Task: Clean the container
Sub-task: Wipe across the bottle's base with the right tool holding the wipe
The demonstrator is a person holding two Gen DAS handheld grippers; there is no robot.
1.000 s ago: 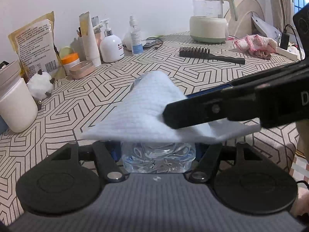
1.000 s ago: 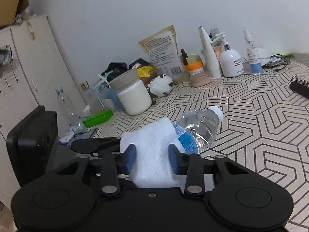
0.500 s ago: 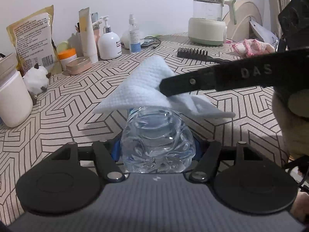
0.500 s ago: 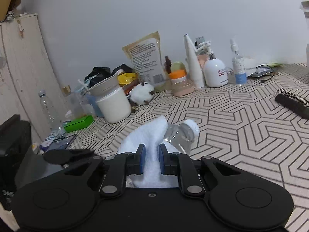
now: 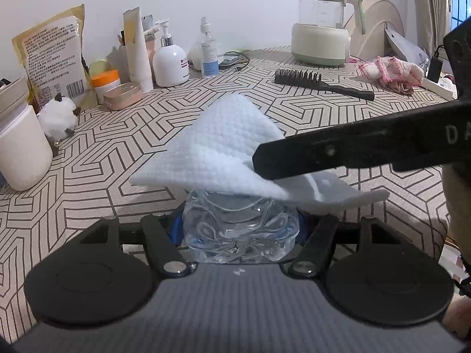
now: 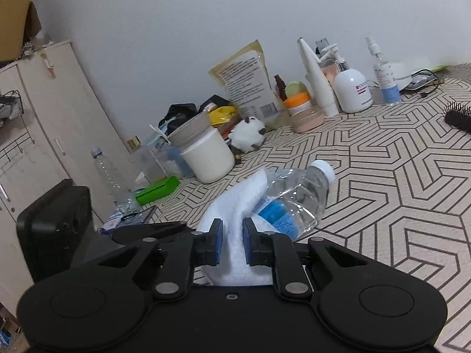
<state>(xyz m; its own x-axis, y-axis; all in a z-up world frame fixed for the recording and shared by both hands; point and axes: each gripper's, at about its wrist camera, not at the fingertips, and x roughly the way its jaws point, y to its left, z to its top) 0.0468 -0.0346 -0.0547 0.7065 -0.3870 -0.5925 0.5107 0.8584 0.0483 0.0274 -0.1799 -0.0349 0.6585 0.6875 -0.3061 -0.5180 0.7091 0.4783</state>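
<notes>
My left gripper [image 5: 240, 229] is shut on a clear plastic water bottle [image 5: 240, 232], base toward the camera, held lying level above the table. The bottle [image 6: 294, 203] has a blue label and a white cap [image 6: 322, 169]. My right gripper [image 6: 231, 245] is shut on a white textured cloth [image 6: 235, 220]. The cloth [image 5: 223, 153] drapes over the top of the bottle. A right gripper finger [image 5: 338, 153] reaches in from the right in the left wrist view.
The patterned table [image 5: 103, 161] holds a black hairbrush [image 5: 321, 83], a kettle [image 5: 322, 23], a white cup [image 5: 22, 150], a pump bottle [image 5: 170, 60], jars and a pouch at the back. A cabinet [image 6: 44, 123] stands at the left.
The cloth and right gripper slid back along the bottle toward its base, after having been lifted nearer the neck half a second ago. The left gripper keeps holding the bottle.
</notes>
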